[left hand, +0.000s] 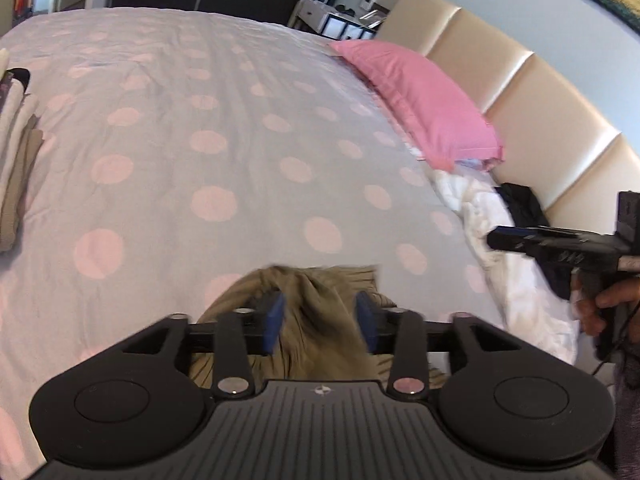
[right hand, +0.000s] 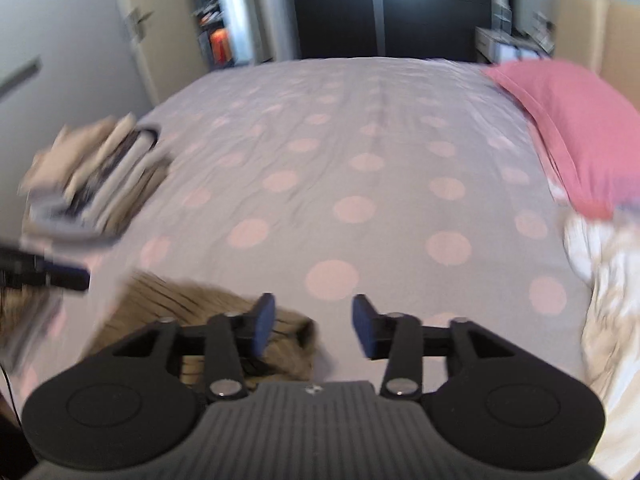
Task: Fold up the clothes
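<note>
Each gripper, left gripper [left hand: 320, 320] and right gripper [right hand: 313, 322], has a ribbed black body, two round black discs, silver screws and blue-padded fingers [left hand: 274, 322].

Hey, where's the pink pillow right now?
The pink pillow lies at the bed's right side against the beige headboard, just beyond the crumpled white bedding.

A bedroom in a home: a wide bed [right hand: 360, 152] under a grey cover with pink dots fills the room, a pink pillow [left hand: 424, 100] at its head edge against a padded cream headboard [left hand: 532, 96]. A dark wardrobe [right hand: 392, 12] stands beyond the far edge, a stack of folded laundry [right hand: 96, 176] at the left edge.
</note>
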Tool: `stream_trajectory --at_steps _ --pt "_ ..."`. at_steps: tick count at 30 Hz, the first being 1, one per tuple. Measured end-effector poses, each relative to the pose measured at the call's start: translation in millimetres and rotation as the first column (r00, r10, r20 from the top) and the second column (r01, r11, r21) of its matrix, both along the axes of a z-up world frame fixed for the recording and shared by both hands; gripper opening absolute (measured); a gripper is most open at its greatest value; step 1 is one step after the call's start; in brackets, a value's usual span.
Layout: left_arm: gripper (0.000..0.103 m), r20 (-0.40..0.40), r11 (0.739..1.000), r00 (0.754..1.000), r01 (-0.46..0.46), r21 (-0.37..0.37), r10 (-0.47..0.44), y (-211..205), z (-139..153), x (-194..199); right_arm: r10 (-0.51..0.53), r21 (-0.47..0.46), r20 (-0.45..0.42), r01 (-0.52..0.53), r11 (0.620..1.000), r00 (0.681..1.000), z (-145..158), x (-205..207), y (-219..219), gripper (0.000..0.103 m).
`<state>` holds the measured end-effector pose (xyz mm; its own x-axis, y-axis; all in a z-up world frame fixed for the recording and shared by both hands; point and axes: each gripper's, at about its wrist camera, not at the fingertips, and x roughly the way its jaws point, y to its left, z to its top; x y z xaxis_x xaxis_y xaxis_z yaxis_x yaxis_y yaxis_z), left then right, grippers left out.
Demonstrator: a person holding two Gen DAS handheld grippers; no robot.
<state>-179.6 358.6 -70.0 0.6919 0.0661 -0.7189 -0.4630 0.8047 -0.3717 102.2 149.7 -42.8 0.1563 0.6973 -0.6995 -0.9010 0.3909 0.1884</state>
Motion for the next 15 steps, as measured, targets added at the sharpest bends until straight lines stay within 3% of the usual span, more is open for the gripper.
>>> stream_trajectory --at_steps 3,7,15 --pt "0.041 -0.089 1.000 0.996 0.010 0.023 -0.008 3.2 -12.4 7.0 -0.071 -0.040 -0.057 0.069 0.997 0.996 -11.1 20.6 0.8 0.049" --pt "0.049 -0.174 0.999 0.984 0.041 -0.014 -0.042 0.4 -30.3 7.1 -0.094 -0.123 -0.027 0.090 0.988 0.995 -26.8 29.2 1.7 0.049" --pt "0.058 -0.281 0.989 0.949 0.131 -0.065 -0.144 -21.8 -53.8 9.8 -0.007 -0.227 -0.125 -0.022 0.974 0.992 -62.0 7.0 9.6 0.050"
